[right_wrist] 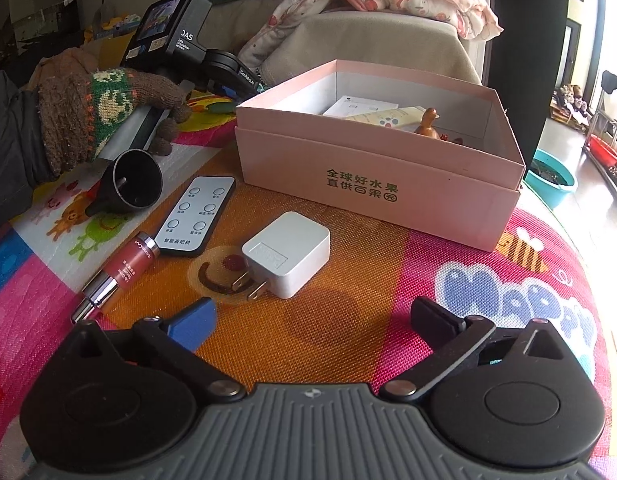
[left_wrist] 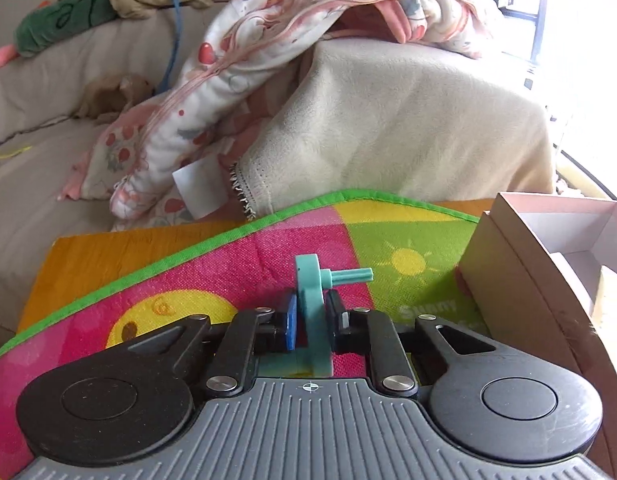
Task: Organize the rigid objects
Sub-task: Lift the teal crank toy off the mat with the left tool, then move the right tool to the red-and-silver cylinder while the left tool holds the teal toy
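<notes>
My left gripper (left_wrist: 310, 312) is shut on a teal plastic part (left_wrist: 308, 280), a flat disc with a peg sticking out to the right, held just above the colourful play mat (left_wrist: 212, 272). The pink cardboard box (left_wrist: 508, 264) stands close on its right. In the right wrist view, my right gripper (right_wrist: 312, 316) is wide open with nothing between its fingers, low over the mat. Just beyond it lies a white plug charger (right_wrist: 292, 252). Left of that are a remote control (right_wrist: 196, 216), a reddish cosmetic tube (right_wrist: 120, 272) and a black funnel (right_wrist: 132, 184).
The open pink box (right_wrist: 368, 184) holds papers and a small wooden duck (right_wrist: 426, 122). A gloved hand (right_wrist: 104, 116) is at the far left of the mat. Behind the table is a sofa with a beige throw (left_wrist: 388, 120) and a patterned blanket (left_wrist: 212, 92).
</notes>
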Action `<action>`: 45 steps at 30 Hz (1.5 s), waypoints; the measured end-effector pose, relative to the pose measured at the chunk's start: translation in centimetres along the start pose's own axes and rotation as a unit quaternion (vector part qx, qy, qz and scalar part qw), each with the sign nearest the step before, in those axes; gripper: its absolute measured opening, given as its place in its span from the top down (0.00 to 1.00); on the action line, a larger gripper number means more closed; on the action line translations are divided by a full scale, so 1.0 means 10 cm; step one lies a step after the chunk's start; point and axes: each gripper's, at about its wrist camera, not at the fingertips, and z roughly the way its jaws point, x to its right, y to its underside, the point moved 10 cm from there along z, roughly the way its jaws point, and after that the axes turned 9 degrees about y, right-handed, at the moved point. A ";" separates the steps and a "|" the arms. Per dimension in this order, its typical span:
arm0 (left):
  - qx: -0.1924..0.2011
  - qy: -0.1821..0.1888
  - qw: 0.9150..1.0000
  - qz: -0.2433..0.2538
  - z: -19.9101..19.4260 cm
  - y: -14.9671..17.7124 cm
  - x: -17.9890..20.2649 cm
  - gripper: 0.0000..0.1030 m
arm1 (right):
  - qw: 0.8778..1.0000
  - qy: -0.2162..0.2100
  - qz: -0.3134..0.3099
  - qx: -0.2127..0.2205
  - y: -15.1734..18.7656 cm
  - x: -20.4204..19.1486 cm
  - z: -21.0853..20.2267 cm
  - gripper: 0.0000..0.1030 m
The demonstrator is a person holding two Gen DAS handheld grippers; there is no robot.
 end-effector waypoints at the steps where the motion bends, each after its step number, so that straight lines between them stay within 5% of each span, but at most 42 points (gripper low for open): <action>1: -0.001 0.013 1.000 0.002 -0.04 0.02 0.02 0.86 | 1.000 -0.001 0.001 0.001 0.00 0.00 0.00 0.00; 9: 0.005 0.075 0.995 0.061 -0.61 0.27 0.29 0.86 | 1.000 -0.001 0.002 0.004 0.00 0.01 0.00 0.00; 17: 0.068 0.170 0.981 0.064 -1.89 0.49 0.77 0.86 | 1.000 0.001 0.000 0.003 0.00 0.01 0.00 0.00; 23: 0.012 0.184 0.979 0.086 -2.37 1.25 1.02 0.86 | 1.000 0.001 -0.002 0.001 0.00 0.00 0.00 0.00; 29: -0.045 0.152 0.983 0.089 -2.28 1.78 0.96 0.86 | 1.000 0.003 -0.009 -0.005 -0.01 -0.01 0.01 0.00; 36: -0.063 0.143 0.985 0.069 -2.14 1.92 0.87 0.86 | 1.000 0.002 -0.001 -0.012 0.01 -0.05 -0.07 0.04; 43: -0.057 0.134 0.988 0.041 -2.11 1.91 0.72 0.85 | 0.992 -0.109 -0.058 0.020 0.03 -0.75 -0.50 0.11; 45: -0.059 0.138 0.988 0.036 -2.11 1.93 0.72 0.84 | 0.989 -0.121 -0.085 0.021 0.05 -0.97 -0.50 0.21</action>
